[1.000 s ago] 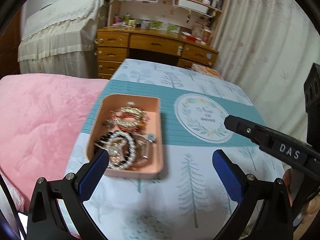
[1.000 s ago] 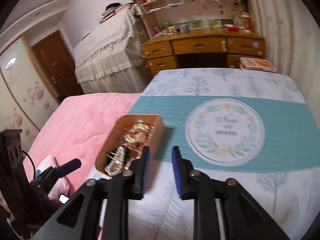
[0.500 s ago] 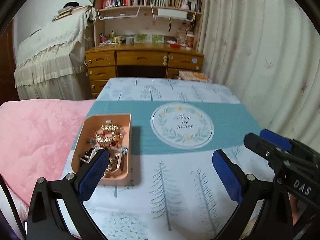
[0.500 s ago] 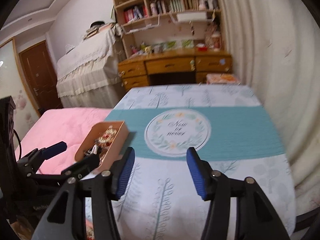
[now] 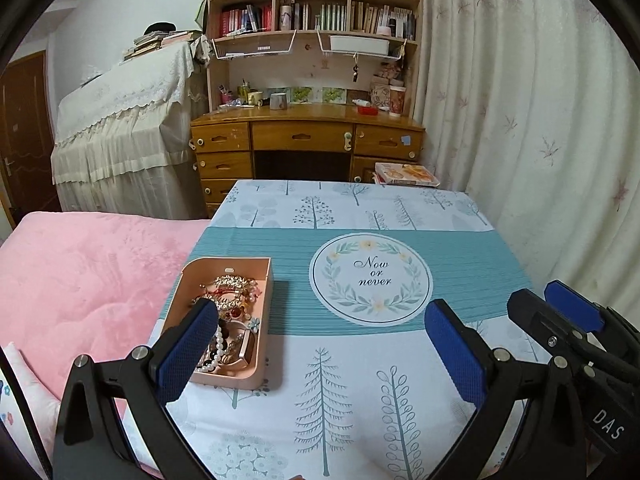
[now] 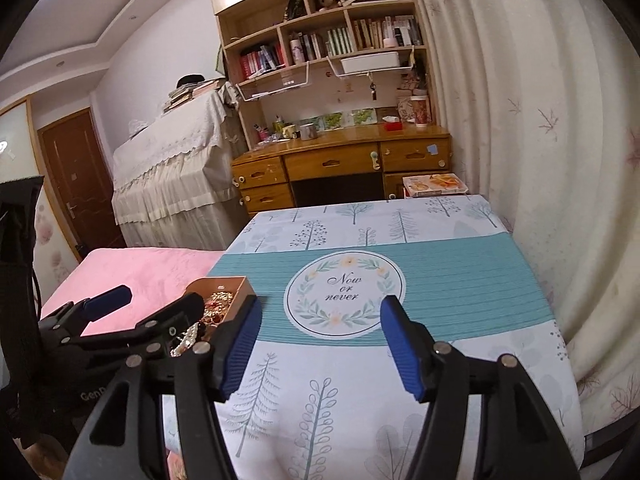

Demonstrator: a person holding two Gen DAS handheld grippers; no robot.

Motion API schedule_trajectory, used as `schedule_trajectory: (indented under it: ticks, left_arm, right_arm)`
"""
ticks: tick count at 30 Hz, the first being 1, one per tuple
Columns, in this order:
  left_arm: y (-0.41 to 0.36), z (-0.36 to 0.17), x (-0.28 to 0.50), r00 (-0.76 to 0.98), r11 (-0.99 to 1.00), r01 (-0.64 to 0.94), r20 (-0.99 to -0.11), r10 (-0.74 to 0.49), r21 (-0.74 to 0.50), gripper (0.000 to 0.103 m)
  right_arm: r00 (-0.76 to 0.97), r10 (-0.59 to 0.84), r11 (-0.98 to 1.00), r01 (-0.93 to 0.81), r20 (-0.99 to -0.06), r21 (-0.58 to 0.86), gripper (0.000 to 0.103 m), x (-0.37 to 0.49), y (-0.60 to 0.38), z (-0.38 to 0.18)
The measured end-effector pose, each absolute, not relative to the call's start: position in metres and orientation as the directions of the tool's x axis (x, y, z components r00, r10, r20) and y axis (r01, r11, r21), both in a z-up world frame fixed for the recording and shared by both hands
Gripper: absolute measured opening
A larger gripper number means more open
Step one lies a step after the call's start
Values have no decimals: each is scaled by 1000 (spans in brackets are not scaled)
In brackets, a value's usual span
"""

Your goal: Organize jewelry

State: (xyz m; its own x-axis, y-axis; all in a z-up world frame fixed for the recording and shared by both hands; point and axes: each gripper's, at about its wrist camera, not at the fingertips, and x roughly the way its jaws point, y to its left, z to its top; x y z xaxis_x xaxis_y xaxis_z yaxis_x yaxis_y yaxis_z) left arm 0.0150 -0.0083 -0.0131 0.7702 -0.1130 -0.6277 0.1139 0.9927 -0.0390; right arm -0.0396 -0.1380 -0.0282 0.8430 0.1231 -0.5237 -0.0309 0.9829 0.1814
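A peach tray [image 5: 262, 288] sits at the left edge of the table, filled with jewelry [image 5: 234, 304]: gold pieces, red beads and a pearl string. My left gripper [image 5: 320, 340] is open and empty, held back above the table's near edge, its left finger in front of the tray. My right gripper [image 6: 320, 340] is open and empty, to the right of the tray [image 6: 244, 286]. Each gripper shows in the other's view, the left gripper [image 6: 132, 312] partly hiding the tray.
The table carries a tree-print cloth [image 5: 340, 392] with a teal band and a "Now or never" circle [image 5: 370, 278]. A pink bed [image 5: 80, 280] lies to the left, a curtain [image 5: 540, 140] to the right, a wooden desk [image 5: 308, 140] behind.
Both grippers have pulled back and risen away from the tray. The right gripper has opened from nearly shut to wide. The jewelry stays in the tray.
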Motion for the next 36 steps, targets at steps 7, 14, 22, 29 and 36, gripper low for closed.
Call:
schedule_trajectory:
  ticks: [7,14,22,29,36]
  left_arm:
    - [-13,-22,20,739,993,108,-664,-112,-47,102]
    - [-12,-25,21,744,994,106,-659,-105,-40,102]
    - [-12,-24,20,744,994,106,-660,-104,-38,102]
    - [-9,-25,21,738,994,104,-667,-104,-39,102]
    - [-5,-27,21,731,994,102,-675,-101,-39,102]
  right_arm:
    - [828,129,979,-18,-546,203,62,-37,-144,-36]
    - [827,127,979,-18,-547,201,62,-37,-145,-38]
    - [827,128,979,-18,-548,202,62,-38,-145,-38]
    - [824,130,979,-17,-552,204,62,-37,-145,-38]
    - [821,132,979,-18,-556,205,62,-37,-146,-44]
